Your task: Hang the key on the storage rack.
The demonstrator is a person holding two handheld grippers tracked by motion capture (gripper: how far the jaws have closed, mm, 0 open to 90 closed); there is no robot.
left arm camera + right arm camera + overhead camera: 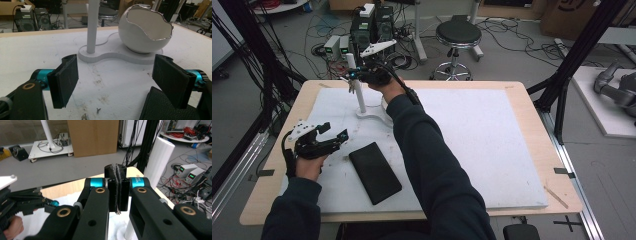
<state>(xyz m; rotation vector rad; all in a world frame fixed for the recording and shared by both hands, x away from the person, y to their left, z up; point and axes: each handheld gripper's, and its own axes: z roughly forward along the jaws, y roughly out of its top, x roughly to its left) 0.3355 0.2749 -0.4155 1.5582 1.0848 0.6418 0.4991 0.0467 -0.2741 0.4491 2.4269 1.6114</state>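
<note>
**Right gripper pinching a thin strand at the stand post: snag and tip-over risk**

Fingers. The right gripper has its jaws pressed fully together; a thin pale strand runs along the seam between the pads and its frayed end hangs below them. What the strand is cannot be told. The left gripper stands with jaws spread wide and nothing between them.

Location of items. The right gripper sits up beside the top of the white post, which rises from a flat white base at the far left of the white mat. A white bowl with a jagged rim rests on the same base, just beside the post. A black phone lies flat near the left gripper, apart from it.

Risks. The strand is fine and held only at the pad seam; in my judgement a quick pull could slip it free. A sideways tug near the post top could rock the light stand and disturb the bowl. The right forearm crosses over the mat, so a dropped elbow could brush the phone.

Pose. The right arm is stretched forward and across, gripper raised. The left hand rests low on the mat, gripper pointing toward the stand.
</note>
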